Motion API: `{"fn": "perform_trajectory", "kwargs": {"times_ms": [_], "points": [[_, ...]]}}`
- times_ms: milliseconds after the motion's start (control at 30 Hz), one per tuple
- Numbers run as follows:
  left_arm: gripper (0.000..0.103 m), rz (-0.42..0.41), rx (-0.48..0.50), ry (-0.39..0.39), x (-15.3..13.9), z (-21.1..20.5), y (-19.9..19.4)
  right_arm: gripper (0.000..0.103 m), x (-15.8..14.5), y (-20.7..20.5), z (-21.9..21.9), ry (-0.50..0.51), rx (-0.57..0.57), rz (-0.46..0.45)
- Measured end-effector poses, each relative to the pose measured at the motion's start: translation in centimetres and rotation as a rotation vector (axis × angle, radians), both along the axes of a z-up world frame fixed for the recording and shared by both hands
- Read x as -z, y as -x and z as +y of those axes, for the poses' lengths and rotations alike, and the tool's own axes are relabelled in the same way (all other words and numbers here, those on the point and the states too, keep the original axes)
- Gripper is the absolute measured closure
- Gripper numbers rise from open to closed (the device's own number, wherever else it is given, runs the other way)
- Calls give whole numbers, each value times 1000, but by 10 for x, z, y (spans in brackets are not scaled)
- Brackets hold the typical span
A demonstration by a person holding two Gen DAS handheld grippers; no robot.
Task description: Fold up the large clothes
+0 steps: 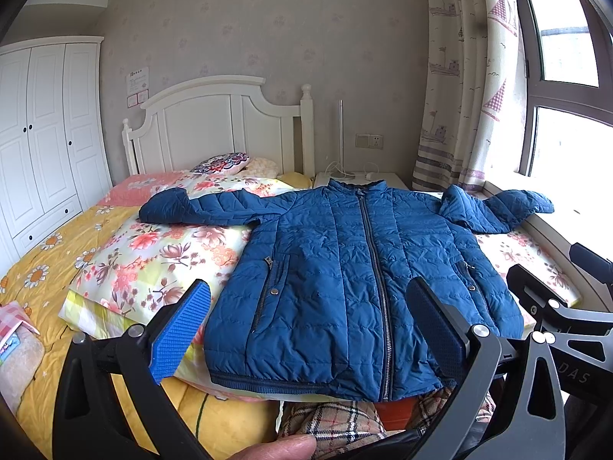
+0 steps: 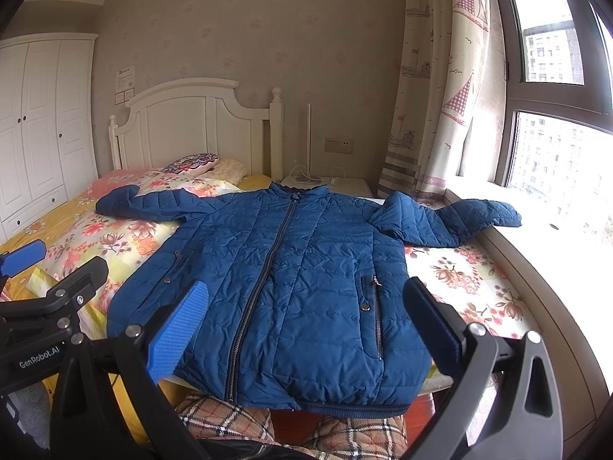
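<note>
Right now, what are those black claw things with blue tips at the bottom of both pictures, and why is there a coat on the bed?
Those claws are two grabbing tools that a person holds, one in each hand. Each has a little camera looking forward between its two fingers, so you get two pictures: one from the left gripper, one from the right gripper. Both are open and hold nothing. In front of them a blue puffy jacket lies zipped up, front upward, on a flowery quilt on the bed, with its sleeves spread out to both sides. The right sleeve reaches toward the window. The person is going to fold the jacket with the tools.
</note>
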State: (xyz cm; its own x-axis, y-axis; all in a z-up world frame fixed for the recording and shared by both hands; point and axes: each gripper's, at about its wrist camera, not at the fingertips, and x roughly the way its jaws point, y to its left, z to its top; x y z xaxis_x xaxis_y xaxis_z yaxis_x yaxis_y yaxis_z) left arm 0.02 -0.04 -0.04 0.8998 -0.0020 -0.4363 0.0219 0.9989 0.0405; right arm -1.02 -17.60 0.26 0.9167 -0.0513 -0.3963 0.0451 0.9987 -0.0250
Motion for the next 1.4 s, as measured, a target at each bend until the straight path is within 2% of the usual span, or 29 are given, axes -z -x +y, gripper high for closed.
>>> {"fn": "perform_trajectory", "kwargs": {"times_ms": [1400], "points": [[4,48,2,2,13,4,-7,2,2,-2,2,-2,-2,1]]}}
